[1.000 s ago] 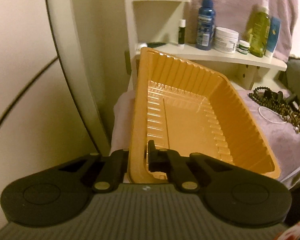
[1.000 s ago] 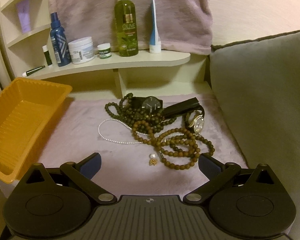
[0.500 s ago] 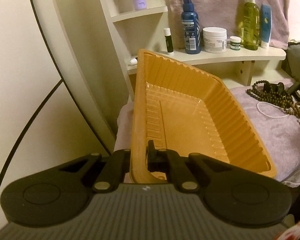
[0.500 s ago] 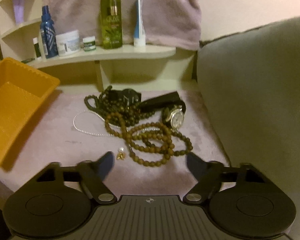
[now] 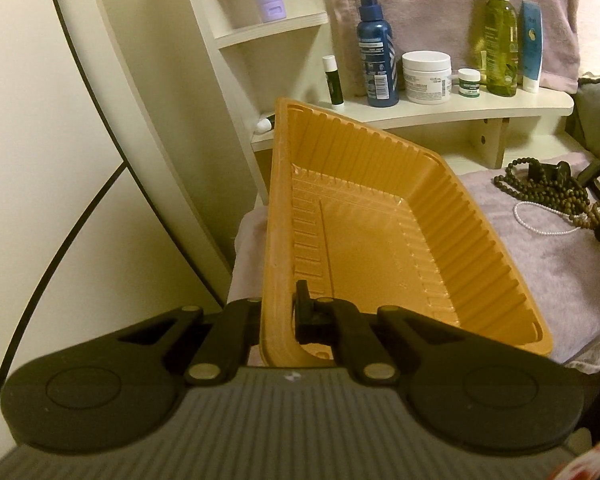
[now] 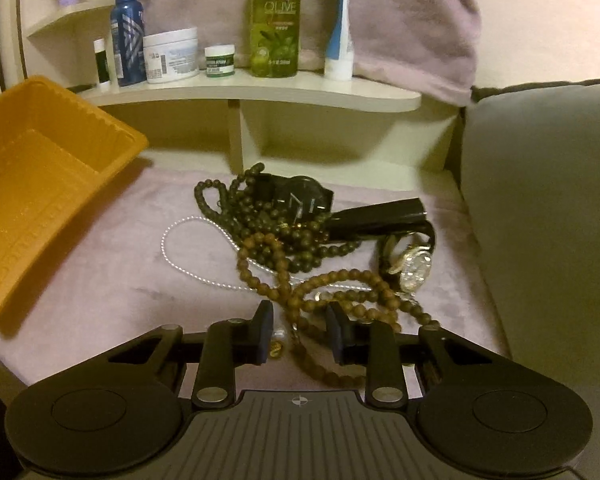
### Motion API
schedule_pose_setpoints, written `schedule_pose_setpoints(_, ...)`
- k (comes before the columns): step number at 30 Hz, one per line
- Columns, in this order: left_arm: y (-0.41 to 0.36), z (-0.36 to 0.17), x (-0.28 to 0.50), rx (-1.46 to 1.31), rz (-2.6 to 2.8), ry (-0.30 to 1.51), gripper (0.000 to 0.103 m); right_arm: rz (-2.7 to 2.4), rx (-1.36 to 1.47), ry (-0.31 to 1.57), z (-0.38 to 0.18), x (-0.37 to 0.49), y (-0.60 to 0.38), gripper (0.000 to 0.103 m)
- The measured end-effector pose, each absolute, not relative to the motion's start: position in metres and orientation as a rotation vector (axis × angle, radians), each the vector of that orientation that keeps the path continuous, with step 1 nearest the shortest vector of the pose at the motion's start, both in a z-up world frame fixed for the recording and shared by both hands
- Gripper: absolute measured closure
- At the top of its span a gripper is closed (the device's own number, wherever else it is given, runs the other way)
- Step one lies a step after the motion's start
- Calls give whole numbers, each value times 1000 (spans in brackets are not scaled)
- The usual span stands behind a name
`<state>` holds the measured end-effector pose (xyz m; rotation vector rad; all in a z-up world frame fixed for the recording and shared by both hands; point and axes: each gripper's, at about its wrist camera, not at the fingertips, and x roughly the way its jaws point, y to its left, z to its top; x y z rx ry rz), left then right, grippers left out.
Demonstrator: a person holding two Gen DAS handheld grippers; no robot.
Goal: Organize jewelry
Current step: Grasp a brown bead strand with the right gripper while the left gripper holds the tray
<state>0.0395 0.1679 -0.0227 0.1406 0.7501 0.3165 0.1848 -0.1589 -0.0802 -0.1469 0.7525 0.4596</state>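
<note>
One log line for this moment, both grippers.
left gripper: shut on orange tray rim | right gripper: closing around brown bead necklace, no contact visible

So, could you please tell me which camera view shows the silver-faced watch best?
The right wrist view: the silver-faced watch lies in plain sight at the right of the bead pile, its face and dark strap visible. The left wrist view shows only the pile's left part at its right edge; the watch cannot be made out there.
</note>
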Motion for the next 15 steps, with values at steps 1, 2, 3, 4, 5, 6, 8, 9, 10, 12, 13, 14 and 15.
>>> schedule_pose_setpoints(1,168,-23,40,141,316,750,100,455,-155,754,-81,186,-157,82)
schedule_pose_setpoints(2,168,-23,39,142,315,750,100,451,-154,757,-82,186,-157,89)
schedule_pose_setpoints(3,168,-23,39,143,315,749,100,451,-142,759,-82,187,-158,91)
schedule_pose_setpoints(4,168,-23,39,142,316,750,100,452,-132,758,-81,187,-159,95)
schedule_pose_setpoints(5,168,-23,39,142,316,749,100,449,-125,752,-80,187,-160,96)
schedule_pose_setpoints(6,168,-23,39,142,315,749,100,448,-122,747,-78,185,-161,96)
schedule_pose_setpoints(8,168,-23,39,143,314,748,100,446,-116,725,-72,181,-164,96)
schedule_pose_setpoints(9,168,-23,39,143,314,747,100,444,-115,713,-69,179,-165,96)
schedule_pose_setpoints(10,168,-23,39,142,314,747,100,444,-109,702,-65,178,-167,96)
schedule_pose_setpoints(12,169,-23,39,140,313,746,100,442,-100,680,-56,175,-171,96)
schedule_pose_setpoints(13,169,-23,40,139,313,746,100,439,-97,665,-50,173,-173,96)
schedule_pose_setpoints(14,169,-23,40,138,312,745,100,439,-96,652,-45,173,-174,96)
schedule_pose_setpoints(15,169,-22,40,140,311,744,100,439,-94,636,-38,172,-176,96)
